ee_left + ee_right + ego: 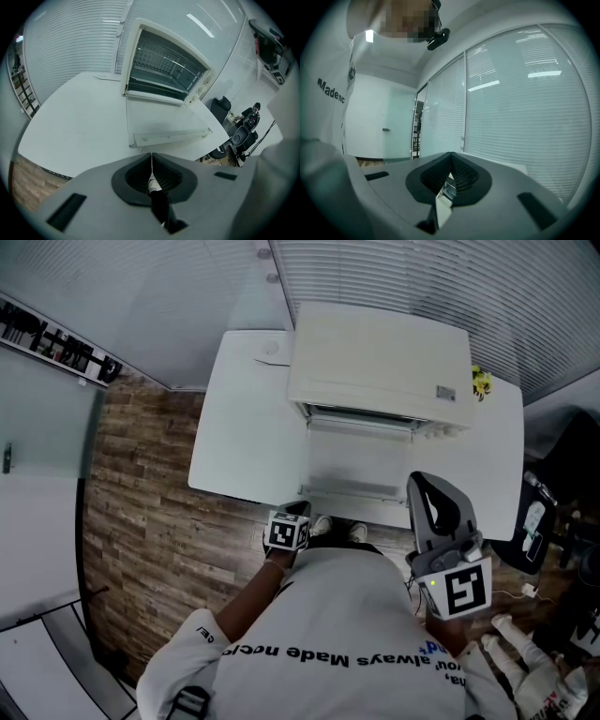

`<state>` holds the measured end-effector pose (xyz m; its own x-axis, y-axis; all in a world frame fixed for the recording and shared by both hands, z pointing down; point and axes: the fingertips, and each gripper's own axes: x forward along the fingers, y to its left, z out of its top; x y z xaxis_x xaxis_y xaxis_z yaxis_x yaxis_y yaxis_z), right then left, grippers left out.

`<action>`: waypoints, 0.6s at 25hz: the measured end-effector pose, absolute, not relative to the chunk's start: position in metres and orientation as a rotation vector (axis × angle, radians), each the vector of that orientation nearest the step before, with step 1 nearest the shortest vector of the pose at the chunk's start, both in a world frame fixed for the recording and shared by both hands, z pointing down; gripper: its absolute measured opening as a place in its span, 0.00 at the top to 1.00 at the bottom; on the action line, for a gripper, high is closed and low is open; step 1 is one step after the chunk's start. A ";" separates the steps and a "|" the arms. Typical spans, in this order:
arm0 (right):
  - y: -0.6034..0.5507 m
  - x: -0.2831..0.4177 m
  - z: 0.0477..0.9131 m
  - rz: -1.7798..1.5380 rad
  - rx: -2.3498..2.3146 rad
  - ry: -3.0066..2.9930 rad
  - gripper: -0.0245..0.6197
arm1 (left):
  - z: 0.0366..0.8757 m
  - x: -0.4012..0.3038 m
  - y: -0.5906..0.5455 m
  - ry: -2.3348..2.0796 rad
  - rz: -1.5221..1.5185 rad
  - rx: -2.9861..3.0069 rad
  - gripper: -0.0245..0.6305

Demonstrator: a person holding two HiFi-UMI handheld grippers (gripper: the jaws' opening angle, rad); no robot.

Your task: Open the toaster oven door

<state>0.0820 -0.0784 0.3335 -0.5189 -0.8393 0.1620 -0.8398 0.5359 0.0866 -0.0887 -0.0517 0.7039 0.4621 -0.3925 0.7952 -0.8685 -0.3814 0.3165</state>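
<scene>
White toaster oven (380,362) is sitting on the white counter (234,427), well ahead of both tongs. Its door (361,465) is hanging fully down, lying flat, with the handle (168,137) edge facing the left tongs (297,512), just beyond their tips and not touching them. Left tongs are clenching on nothing, tips meeting. Right tongs (427,488) are hovering near the door's right front corner, likewise clenched and empty, and are facing window blinds (525,93).
</scene>
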 end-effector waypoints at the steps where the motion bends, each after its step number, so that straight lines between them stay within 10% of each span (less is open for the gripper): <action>1: -0.078 0.082 0.333 0.004 1.433 -2.588 0.95 | 0.700 -0.089 -0.052 -1.054 0.807 1.981 0.92; 15: -0.069 0.080 0.325 -0.021 1.485 -2.576 0.95 | 0.590 -0.080 -0.096 -1.203 0.569 2.260 0.93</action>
